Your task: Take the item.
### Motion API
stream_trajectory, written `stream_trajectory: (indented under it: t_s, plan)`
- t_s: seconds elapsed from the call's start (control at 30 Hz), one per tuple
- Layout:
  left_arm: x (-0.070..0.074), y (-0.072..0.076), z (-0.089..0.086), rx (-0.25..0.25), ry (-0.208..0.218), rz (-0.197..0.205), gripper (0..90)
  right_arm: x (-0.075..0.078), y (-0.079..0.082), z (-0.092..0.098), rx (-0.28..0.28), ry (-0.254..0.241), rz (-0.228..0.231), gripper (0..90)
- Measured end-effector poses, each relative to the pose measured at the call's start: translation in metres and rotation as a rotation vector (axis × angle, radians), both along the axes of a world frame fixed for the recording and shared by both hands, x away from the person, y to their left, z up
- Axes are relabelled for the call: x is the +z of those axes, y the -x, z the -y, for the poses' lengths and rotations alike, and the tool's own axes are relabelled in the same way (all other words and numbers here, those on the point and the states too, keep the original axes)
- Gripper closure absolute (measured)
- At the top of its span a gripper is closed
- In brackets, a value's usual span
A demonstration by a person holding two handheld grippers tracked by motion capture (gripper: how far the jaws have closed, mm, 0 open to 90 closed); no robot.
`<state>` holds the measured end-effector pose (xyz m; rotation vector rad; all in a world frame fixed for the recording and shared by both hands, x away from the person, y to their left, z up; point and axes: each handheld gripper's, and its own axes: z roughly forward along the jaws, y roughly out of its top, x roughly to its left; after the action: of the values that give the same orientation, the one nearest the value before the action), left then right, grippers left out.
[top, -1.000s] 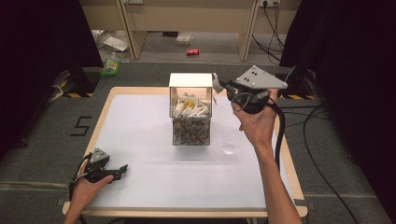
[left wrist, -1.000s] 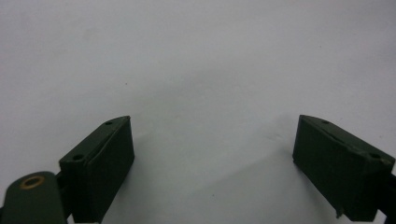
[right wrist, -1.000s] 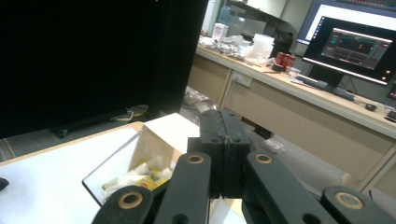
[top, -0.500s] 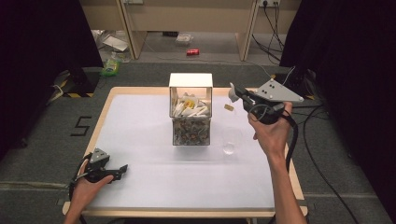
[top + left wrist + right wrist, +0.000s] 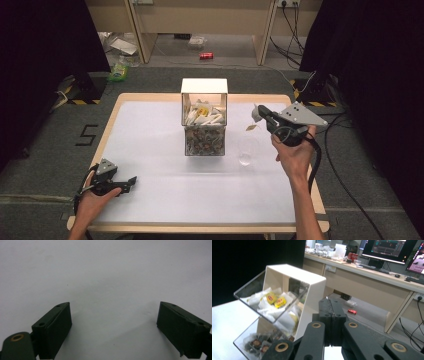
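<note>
A clear two-level box (image 5: 204, 117) with a white top stands mid-table, with white and yellow tea bags above and dark packets below. My right gripper (image 5: 259, 111) hovers to its right, shut on a small white tea bag whose tan tag (image 5: 250, 128) dangles below. In the right gripper view the jaws (image 5: 332, 305) are pressed together, and the box (image 5: 287, 287) lies ahead on the left. A clear glass (image 5: 246, 151) stands on the table below the right gripper. My left gripper (image 5: 131, 180) rests open at the front left, and in its own view (image 5: 113, 322) nothing is between the jaws.
The white table (image 5: 150, 140) ends in a wooden rim. Beyond it are grey floor, wooden desk legs, a red can (image 5: 205, 55) and cables at the right. In the right gripper view a desk with monitors (image 5: 387, 247) stands behind.
My right gripper has drawn back from above the box, moving right and lower with the tea bag in its jaws. The left gripper has stayed put.
</note>
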<state>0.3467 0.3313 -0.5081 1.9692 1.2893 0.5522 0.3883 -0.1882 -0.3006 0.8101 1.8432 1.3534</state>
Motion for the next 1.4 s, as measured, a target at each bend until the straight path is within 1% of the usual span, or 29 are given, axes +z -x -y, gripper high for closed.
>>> stream_trajectory:
  t_s: [0.07, 0.1, 0.13, 0.17, 0.33, 0.4, 0.47, 0.7, 0.97, 1.17, 1.2, 1.4]
  plan:
    - [0.0, 0.0, 0.0, 0.0, 0.0, 0.0, 11.7, -0.002, 0.0, 0.0, -0.002, 0.003, -0.001, 90.0]
    - [0.0, 0.0, 0.0, 0.0, 0.0, 0.0, 11.7, -0.008, 0.001, 0.002, -0.008, 0.001, -0.001, 90.0]
    - [0.0, 0.0, 0.0, 0.0, 0.0, 0.0, 11.7, -0.011, 0.001, 0.003, -0.008, -0.002, -0.004, 90.0]
    - [0.0, 0.0, 0.0, 0.0, 0.0, 0.0, 11.7, -0.011, 0.001, 0.003, -0.008, -0.002, -0.004, 90.0]
    - [0.0, 0.0, 0.0, 0.0, 0.0, 0.0, 11.7, -0.024, 0.001, 0.005, -0.021, -0.004, -0.015, 90.0]
    - [0.0, 0.0, 0.0, 0.0, 0.0, 0.0, 11.7, -0.028, 0.001, 0.005, -0.025, -0.006, -0.013, 90.0]
    - [0.0, 0.0, 0.0, 0.0, 0.0, 0.0, 11.7, -0.029, 0.0, 0.005, -0.026, 0.001, -0.018, 90.0]
    - [0.0, 0.0, 0.0, 0.0, 0.002, 0.0, 11.8, -0.033, 0.0, 0.005, -0.028, -0.001, -0.023, 90.0]
    - [0.0, 0.0, 0.0, 0.0, 0.004, 0.0, 11.8, -0.048, -0.003, 0.008, -0.034, 0.011, -0.056, 90.0]
    - [0.0, 0.0, 0.0, 0.001, 0.003, 0.0, 11.8, -0.055, -0.004, 0.007, -0.028, 0.015, -0.073, 90.0]
    - [0.0, 0.0, 0.0, 0.001, 0.003, 0.0, 11.8, -0.057, -0.004, 0.006, -0.026, 0.023, -0.079, 90.0]
    - [0.0, 0.0, -0.001, -0.002, 0.002, -0.001, 11.9, -0.063, -0.005, 0.004, -0.021, 0.031, -0.095, 90.0]
